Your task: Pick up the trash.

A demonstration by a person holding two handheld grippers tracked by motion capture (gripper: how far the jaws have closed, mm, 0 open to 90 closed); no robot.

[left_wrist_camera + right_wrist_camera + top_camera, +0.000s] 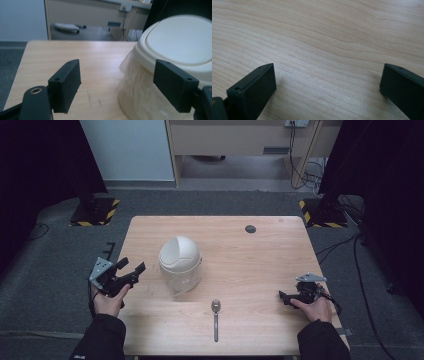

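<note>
A cream desktop bin (180, 261) with a domed swing lid and a clear liner stands left of the table's middle. In the left gripper view the bin (175, 47) looms at the right, just beyond the right jaw. My left gripper (131, 266) is open at the table's left edge, aimed toward the bin, nothing between its jaws. A metal spoon (215, 316) lies near the front edge, bowl pointing away. My right gripper (283, 297) rests low on the wood at the right, open (328, 87) over bare wood.
The wooden table (260, 255) has a round dark grommet (250, 228) near its far edge. Grey carpet surrounds it, with stands on striped bases (95, 212) at the back left and right. Cables (350, 250) trail on the floor at right.
</note>
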